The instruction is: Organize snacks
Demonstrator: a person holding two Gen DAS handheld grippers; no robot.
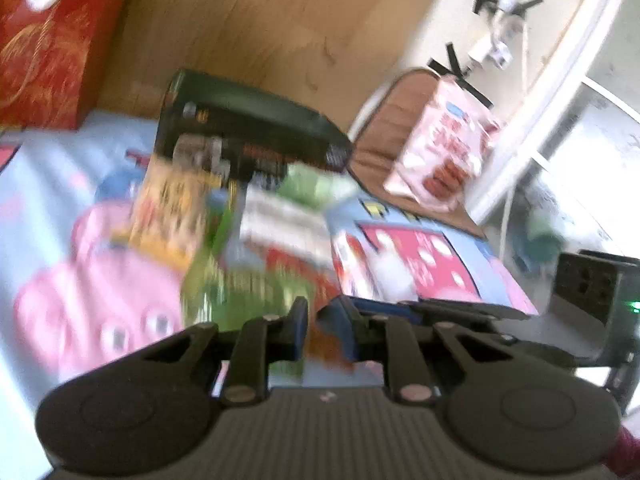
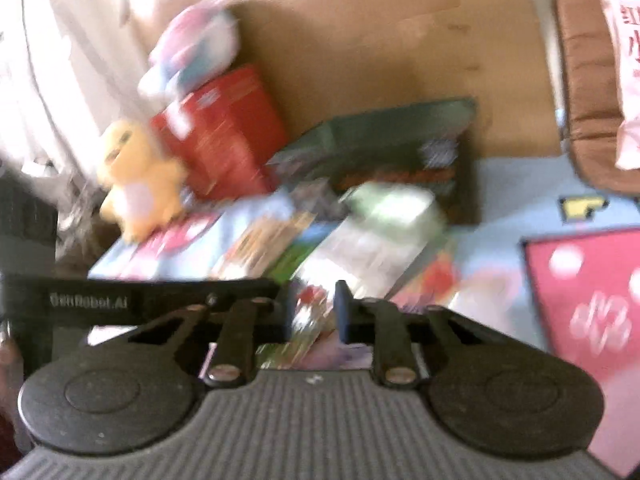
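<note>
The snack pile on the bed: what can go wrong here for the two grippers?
1. The snack packets lie overlapped, so narrow jaws may pinch two at once or only a loose edge.
2. The left gripper and right gripper reach into the same pile and could collide.
3. Both views are blurred, so aim may be poor.

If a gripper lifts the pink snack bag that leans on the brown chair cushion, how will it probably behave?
The pink snack bag looks like soft, puffy film, so it probably is light and floppy and may sag or crinkle. It leans on the brown cushion, so a push likely tips it.
</note>
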